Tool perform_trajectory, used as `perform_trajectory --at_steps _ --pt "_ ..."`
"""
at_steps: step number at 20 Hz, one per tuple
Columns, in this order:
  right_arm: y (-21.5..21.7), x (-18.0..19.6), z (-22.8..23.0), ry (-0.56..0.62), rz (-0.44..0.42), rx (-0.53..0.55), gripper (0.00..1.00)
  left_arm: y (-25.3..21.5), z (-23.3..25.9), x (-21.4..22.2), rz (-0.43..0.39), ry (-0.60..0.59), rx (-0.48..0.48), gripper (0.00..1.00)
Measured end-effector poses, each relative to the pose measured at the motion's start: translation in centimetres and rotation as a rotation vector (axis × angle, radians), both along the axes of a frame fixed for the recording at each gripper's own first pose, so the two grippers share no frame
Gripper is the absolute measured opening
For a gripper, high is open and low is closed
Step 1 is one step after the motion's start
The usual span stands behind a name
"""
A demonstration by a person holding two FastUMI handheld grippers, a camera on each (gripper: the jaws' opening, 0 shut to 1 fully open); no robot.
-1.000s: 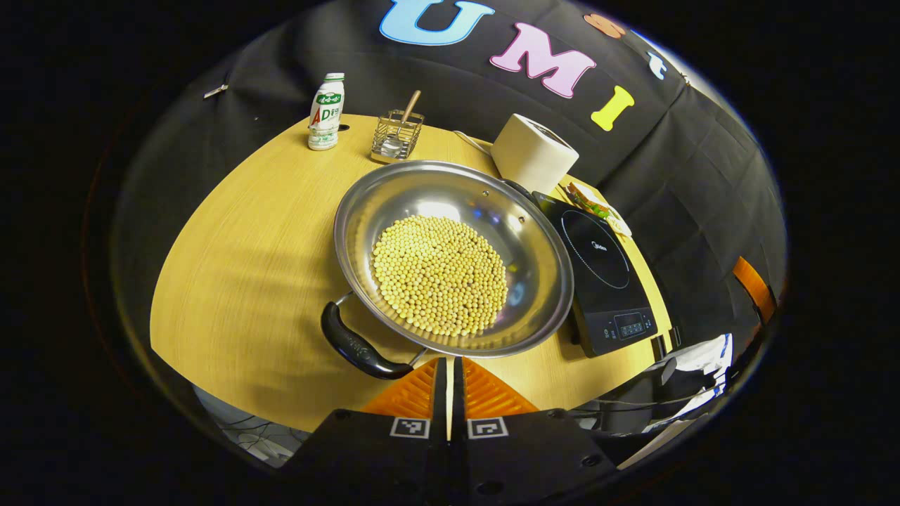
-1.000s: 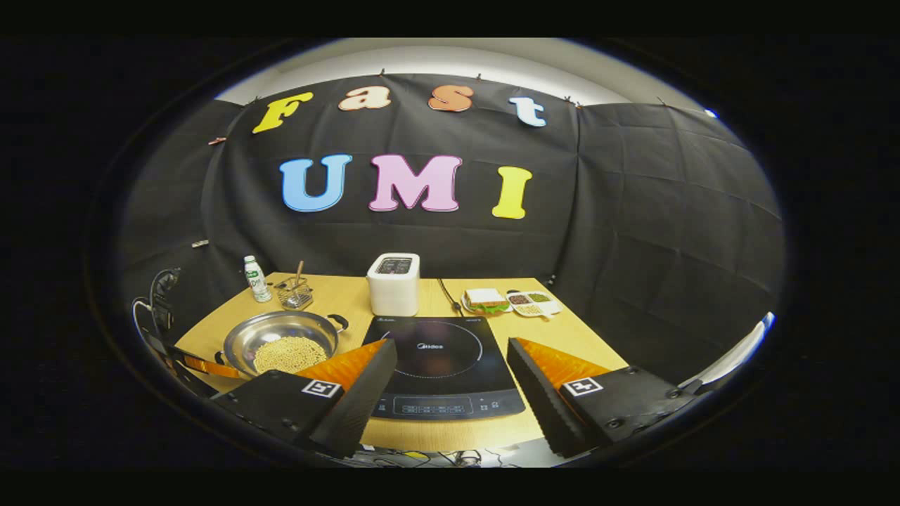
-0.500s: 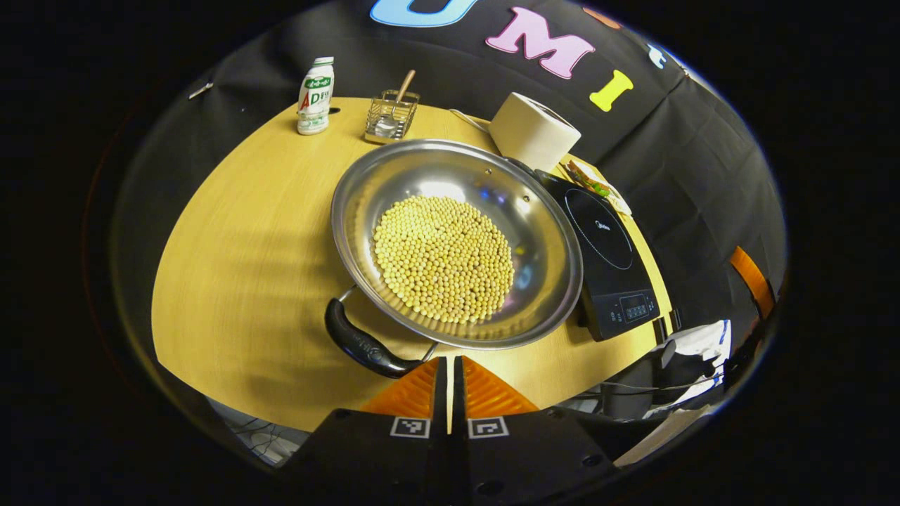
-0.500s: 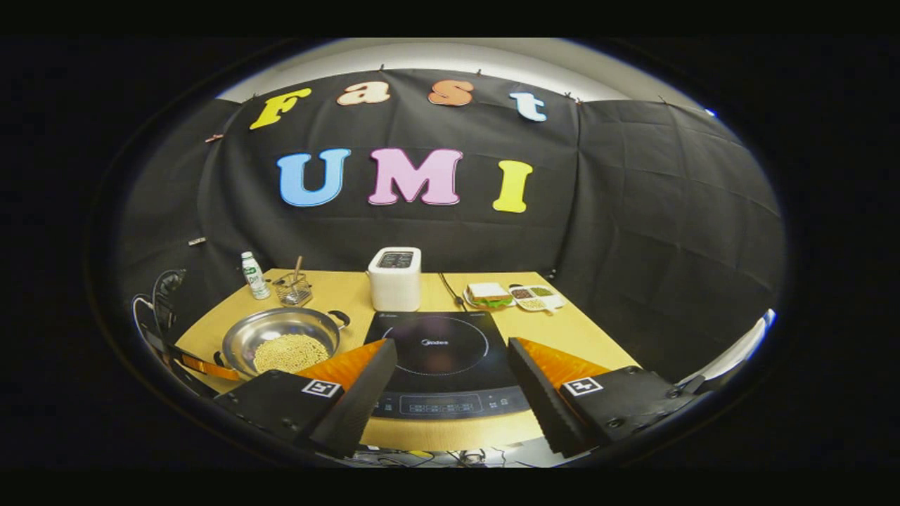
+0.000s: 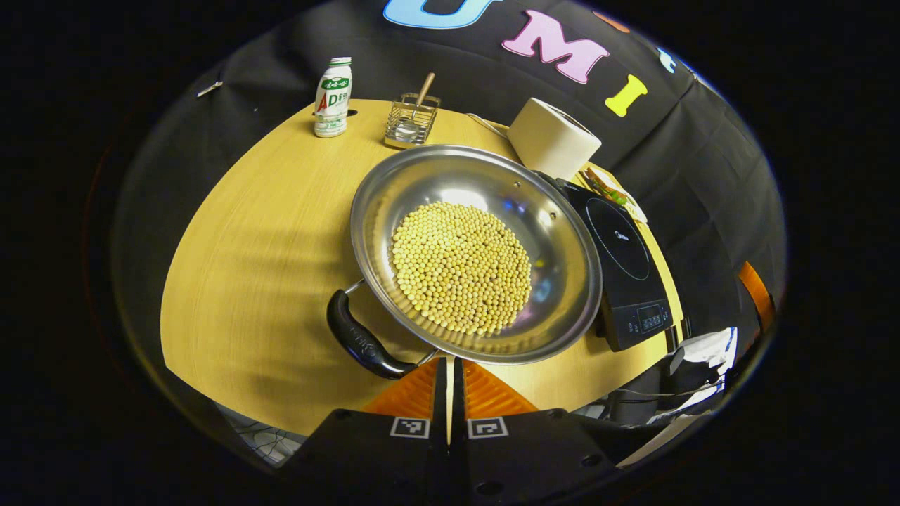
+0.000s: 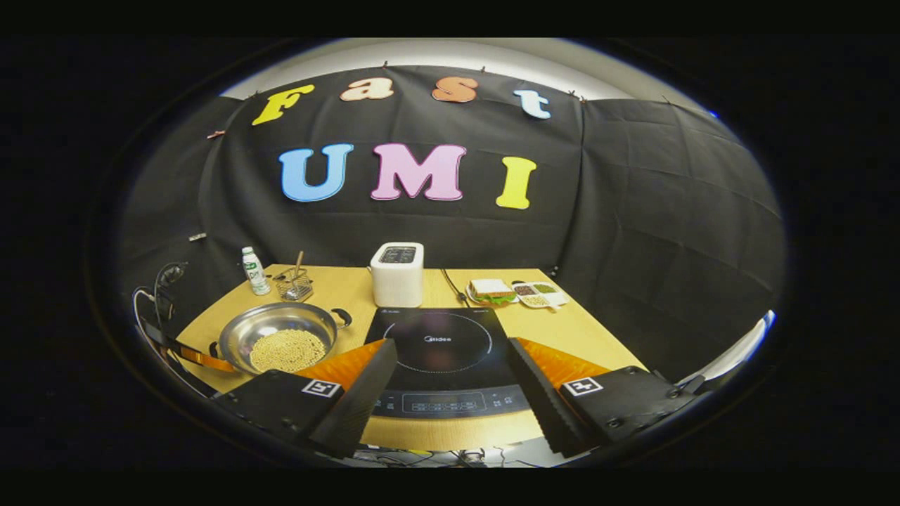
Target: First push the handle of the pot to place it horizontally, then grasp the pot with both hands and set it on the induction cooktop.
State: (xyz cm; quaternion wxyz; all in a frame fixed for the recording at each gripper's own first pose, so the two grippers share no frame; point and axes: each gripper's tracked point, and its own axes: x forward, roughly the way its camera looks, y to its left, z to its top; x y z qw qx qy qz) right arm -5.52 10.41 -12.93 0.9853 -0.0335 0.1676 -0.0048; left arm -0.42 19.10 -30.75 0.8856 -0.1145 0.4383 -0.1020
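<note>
A steel pot (image 5: 478,253) holding soybeans sits on the wooden table (image 5: 267,232), left of the black induction cooktop (image 5: 626,260). Its black near handle (image 5: 362,344) points toward the table's front-left. My left gripper (image 5: 450,372) is shut with nothing in it, its tips just off the pot's near rim, beside the handle's right end. In the right gripper view the pot (image 6: 278,337) lies at the left with its far handle (image 6: 342,318) toward the cooktop (image 6: 439,344). My right gripper (image 6: 450,344) stands open above the cooktop's front edge.
A white bottle (image 5: 332,97) and a wire basket (image 5: 413,121) stand at the table's back left. Behind the cooktop is a white toaster (image 6: 397,274). A sandwich plate (image 6: 492,290) and a tray of small dishes (image 6: 540,294) sit back right. Cables hang below the front edge.
The left gripper view has shifted a little, so the pot sits slightly further right in it. The right gripper has edged forward over the cooktop. Both keep their states.
</note>
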Motion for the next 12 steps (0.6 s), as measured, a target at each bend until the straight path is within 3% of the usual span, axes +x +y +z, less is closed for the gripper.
perform_trajectory --at_steps 12 --pt "2.3 1.2 -0.7 0.031 0.003 0.009 0.99 4.6 -0.1 2.7 0.015 0.019 0.059 0.05"
